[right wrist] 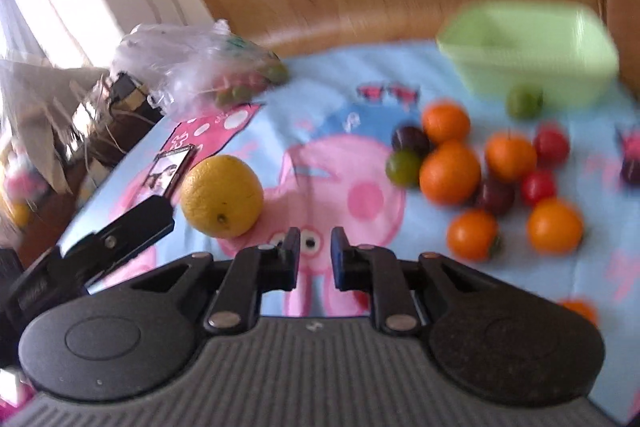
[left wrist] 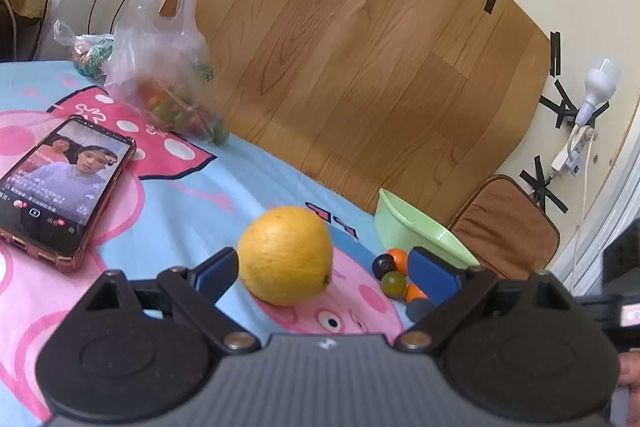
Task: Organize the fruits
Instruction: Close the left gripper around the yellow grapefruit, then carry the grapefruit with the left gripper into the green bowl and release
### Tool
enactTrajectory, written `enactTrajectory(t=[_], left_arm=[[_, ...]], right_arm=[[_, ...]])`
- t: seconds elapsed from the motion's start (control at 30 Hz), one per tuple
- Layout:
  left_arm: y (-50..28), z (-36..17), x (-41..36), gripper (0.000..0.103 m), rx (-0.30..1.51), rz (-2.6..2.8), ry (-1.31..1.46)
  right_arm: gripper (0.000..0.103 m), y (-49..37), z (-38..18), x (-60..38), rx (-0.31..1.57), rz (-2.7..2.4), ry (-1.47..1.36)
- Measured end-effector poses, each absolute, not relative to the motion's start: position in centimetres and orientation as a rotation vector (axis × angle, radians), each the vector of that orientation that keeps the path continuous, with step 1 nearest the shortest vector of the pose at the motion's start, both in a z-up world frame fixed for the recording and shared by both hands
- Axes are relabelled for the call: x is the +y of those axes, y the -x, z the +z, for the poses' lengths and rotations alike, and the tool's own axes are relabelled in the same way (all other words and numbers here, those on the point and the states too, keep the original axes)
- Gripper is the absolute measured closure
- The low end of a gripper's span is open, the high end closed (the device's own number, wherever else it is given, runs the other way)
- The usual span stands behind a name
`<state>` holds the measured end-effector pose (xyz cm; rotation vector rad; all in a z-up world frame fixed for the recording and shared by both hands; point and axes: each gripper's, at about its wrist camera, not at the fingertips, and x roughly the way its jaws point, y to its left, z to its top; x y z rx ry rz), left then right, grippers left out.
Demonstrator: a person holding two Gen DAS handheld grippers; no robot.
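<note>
A large yellow citrus fruit (left wrist: 286, 255) lies on the cartoon tablecloth between the fingers of my left gripper (left wrist: 324, 269), which is open wide around it without clamping. It also shows in the right wrist view (right wrist: 222, 195), with a left gripper finger (right wrist: 132, 227) beside it. My right gripper (right wrist: 315, 257) hangs above the cloth, jaws nearly closed with a small gap and nothing between them. To its right lie several oranges (right wrist: 450, 173), red, green and dark small fruits (right wrist: 538, 187). A light green bowl (right wrist: 528, 55) stands at the far right.
A phone (left wrist: 60, 187) with a lit screen lies on the cloth at the left. A clear plastic bag (left wrist: 168, 67) with small fruits stands at the back. The table's far edge borders a wooden floor. A brown chair cushion (left wrist: 508, 227) sits beyond the green bowl (left wrist: 416, 231).
</note>
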<state>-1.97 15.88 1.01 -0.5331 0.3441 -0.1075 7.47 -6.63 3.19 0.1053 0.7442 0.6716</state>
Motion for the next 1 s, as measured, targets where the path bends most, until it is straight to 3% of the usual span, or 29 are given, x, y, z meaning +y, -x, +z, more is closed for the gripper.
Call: enactTrajectory(t=[0.2,0.27,0.33,0.47,0.53,0.67,0.73,0.8,0.87,1.0], left_arm=[[0.7,1.2,18.0,0.011,0.372,-0.063,0.585],[0.1,1.8,18.7,0.012,0.370,-0.052,0.571],[-0.3,2.5,19.4,0.013,0.369,-0.035,0.546],[-1.7,2.8,20.0,0.020,0.432,-0.025,0.504],[-3.1,2.5,20.2,0.021,0.488,-0.018,0.479],[-4.7,2.3,20.6,0.019,0.515,0.017,0.479],[-5.2,2.3,20.8,0.020,0.517,0.022,0.491],[-5.8,2.2,20.6,0.039,0.536,0.030,0.482],[-5.9,2.1,20.3,0.041,0.536,0.054,0.447],[-5.8,2.4,19.7,0.041,0.555,0.029,0.478]], right_arm=[[0.077,-6.3,4.1,-5.5,0.659,0.699,0.019],[0.068,-6.8,4.2,-5.7,0.639,0.719,0.056],[0.052,-7.9,3.9,-5.6,0.612,0.752,0.126],[0.041,-8.4,2.8,-2.4,0.548,0.827,0.276],[0.029,-9.3,2.3,-0.7,0.525,0.861,0.313],[0.027,-12.4,1.5,2.6,0.523,0.890,0.328],[0.021,-13.5,1.2,3.9,0.548,0.922,0.333],[0.021,-13.9,1.0,4.6,0.553,0.949,0.316],[0.035,-13.4,1.1,5.0,0.549,0.988,0.313],[0.036,-12.3,1.3,4.4,0.534,0.963,0.323]])
